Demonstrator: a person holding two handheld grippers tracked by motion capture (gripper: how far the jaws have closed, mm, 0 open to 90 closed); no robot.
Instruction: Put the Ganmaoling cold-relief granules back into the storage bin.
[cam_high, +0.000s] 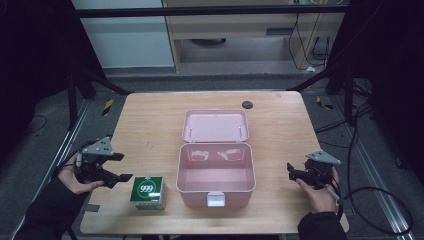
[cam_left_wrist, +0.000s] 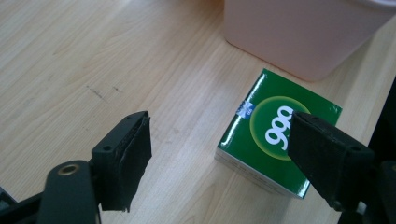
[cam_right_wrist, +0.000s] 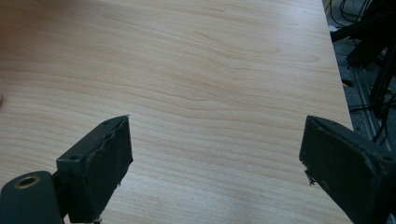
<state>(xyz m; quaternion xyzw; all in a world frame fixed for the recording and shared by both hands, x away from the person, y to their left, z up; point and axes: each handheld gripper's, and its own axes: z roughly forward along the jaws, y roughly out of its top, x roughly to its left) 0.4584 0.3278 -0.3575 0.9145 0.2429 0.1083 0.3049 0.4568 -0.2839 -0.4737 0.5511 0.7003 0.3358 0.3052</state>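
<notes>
Sleeves: we see long dark sleeves (cam_high: 47, 207) to both wrists.
Grippers: our two black two-jaw grippers (cam_high: 116, 168) carry grey three-cornered plates (cam_high: 98, 147).
Cable: black, trailing from our right gripper (cam_high: 294, 171).

wooden table (cam_high: 150, 120) | open pink box (cam_high: 215, 172) | green carton (cam_high: 148, 193)

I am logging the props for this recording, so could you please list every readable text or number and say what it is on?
"999": white digits in the round emblem on top of the green box.
Small blue mark at that emblem's edge: too small to read.
Pink case: no text visible.
</notes>
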